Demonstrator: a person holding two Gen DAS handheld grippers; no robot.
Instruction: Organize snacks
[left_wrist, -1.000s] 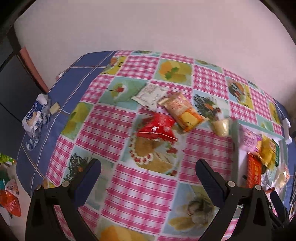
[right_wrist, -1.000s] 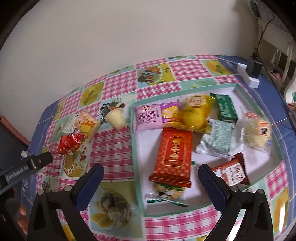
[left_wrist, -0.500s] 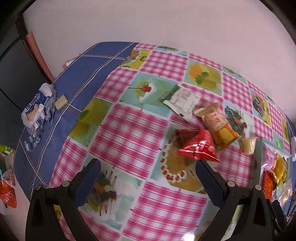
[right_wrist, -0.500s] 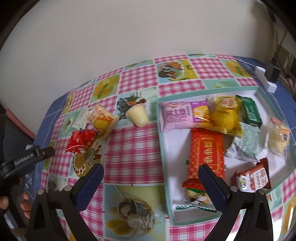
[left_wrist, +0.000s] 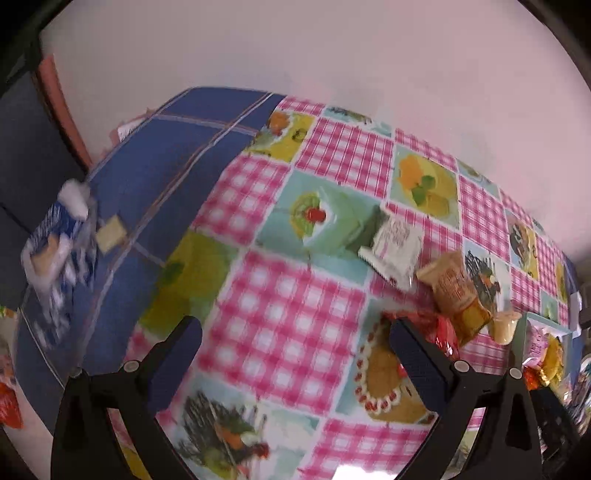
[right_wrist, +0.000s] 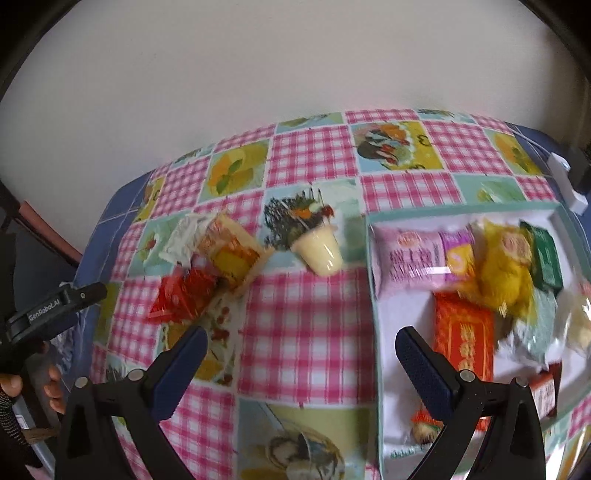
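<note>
Loose snacks lie on the checked tablecloth: a white packet (left_wrist: 395, 245) (right_wrist: 183, 236), an orange packet (left_wrist: 458, 295) (right_wrist: 231, 254), a red packet (left_wrist: 436, 328) (right_wrist: 183, 297) and a pale jelly cup (left_wrist: 504, 326) (right_wrist: 321, 249). A white tray with a teal rim (right_wrist: 371, 295) holds several wrapped snacks, among them a pink packet (right_wrist: 410, 258) and a red bar (right_wrist: 463, 334). My left gripper (left_wrist: 295, 354) is open over the cloth, left of the red packet. My right gripper (right_wrist: 301, 360) is open above the cloth between the loose snacks and the tray.
A blue-and-white wrapper (left_wrist: 55, 258) and a small pale block (left_wrist: 110, 234) lie on the blue cloth border at the left. A white power adapter (right_wrist: 565, 181) sits by the tray's far right corner. A hand (right_wrist: 22, 387) holds the other gripper at left.
Both cameras have swung left: the loose snacks and the tray have slid to the right in each view. Both grippers stay open and nothing was picked up.
</note>
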